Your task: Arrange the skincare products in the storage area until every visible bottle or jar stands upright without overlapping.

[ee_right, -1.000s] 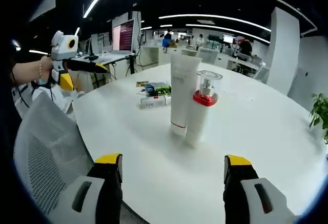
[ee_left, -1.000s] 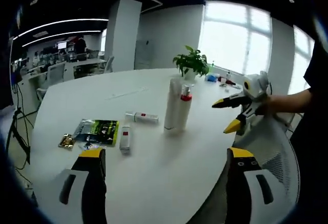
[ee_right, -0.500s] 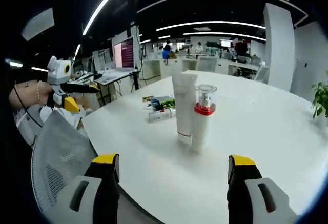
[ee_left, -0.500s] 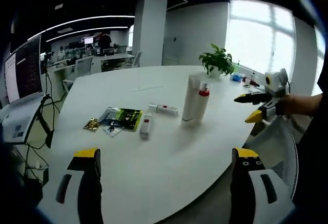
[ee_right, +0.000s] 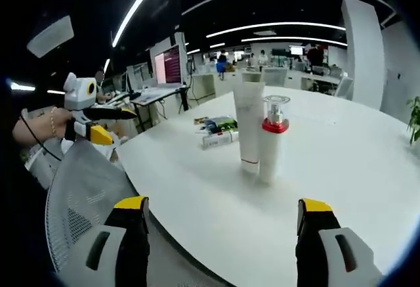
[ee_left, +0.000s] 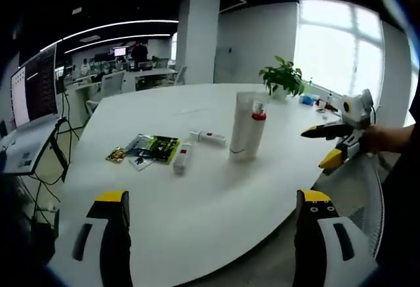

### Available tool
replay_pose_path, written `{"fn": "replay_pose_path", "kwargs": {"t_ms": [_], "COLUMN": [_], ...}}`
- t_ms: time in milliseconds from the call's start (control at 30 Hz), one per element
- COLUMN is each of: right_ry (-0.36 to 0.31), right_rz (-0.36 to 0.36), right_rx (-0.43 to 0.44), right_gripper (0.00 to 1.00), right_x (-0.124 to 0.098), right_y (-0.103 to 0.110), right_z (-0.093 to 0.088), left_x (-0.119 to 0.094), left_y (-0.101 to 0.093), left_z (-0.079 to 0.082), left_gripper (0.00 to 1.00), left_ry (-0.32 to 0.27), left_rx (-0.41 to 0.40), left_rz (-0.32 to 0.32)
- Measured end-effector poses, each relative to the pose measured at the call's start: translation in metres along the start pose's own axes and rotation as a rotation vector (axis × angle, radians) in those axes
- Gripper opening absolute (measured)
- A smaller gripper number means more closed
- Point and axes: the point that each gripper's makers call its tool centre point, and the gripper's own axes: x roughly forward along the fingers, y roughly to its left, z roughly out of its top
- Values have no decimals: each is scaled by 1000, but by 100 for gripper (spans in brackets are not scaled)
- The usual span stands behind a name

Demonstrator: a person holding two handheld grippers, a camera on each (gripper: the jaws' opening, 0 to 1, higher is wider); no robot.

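— Where do things sit relative to the tall tube (ee_left: 241, 126)?

— It stands on the worktop (ee_left: 197, 195), the pump bottle (ee_left: 256, 131) touching its right. Two small tubes (ee_left: 182, 157) and sachets (ee_left: 154, 149) lie left; a plant (ee_left: 283, 77) stands behind.

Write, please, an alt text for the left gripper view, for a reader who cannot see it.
On a white round table, a tall white tube and a red-collared pump bottle stand upright side by side. Two small tubes and flat sachets lie left of them. The right gripper hovers open at the table's right edge.
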Motion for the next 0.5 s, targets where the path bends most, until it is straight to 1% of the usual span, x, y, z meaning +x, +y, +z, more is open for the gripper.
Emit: {"fn": "replay_pose_path", "kwargs": {"t_ms": [167,233,300,367,467,500], "right_ry": [11,15,24,26,23,24], "right_rz": [26,27,27,19,7,-3], "right_rx": [0,1,16,20,37,50], "right_gripper": [99,99,98,98,98,98], "right_x": [3,5,7,7,7,8], "right_y": [4,4,2,1,-2,-7], "right_z": [-3,-4,-8,-8,-8,-8], "left_x": [2,4,7,10,16,20], "left_y": [3,4,2,1,5,8], "left_z": [6,9,12,15,15,15], "left_gripper": [94,94,97,96,96,96], "left_ry": [-17,-36,-40,-42,-26,-14], "left_rx": [-17,-35,-40,-25,-3,3], "left_rz": [15,20,1,-14,-20,-20]}}
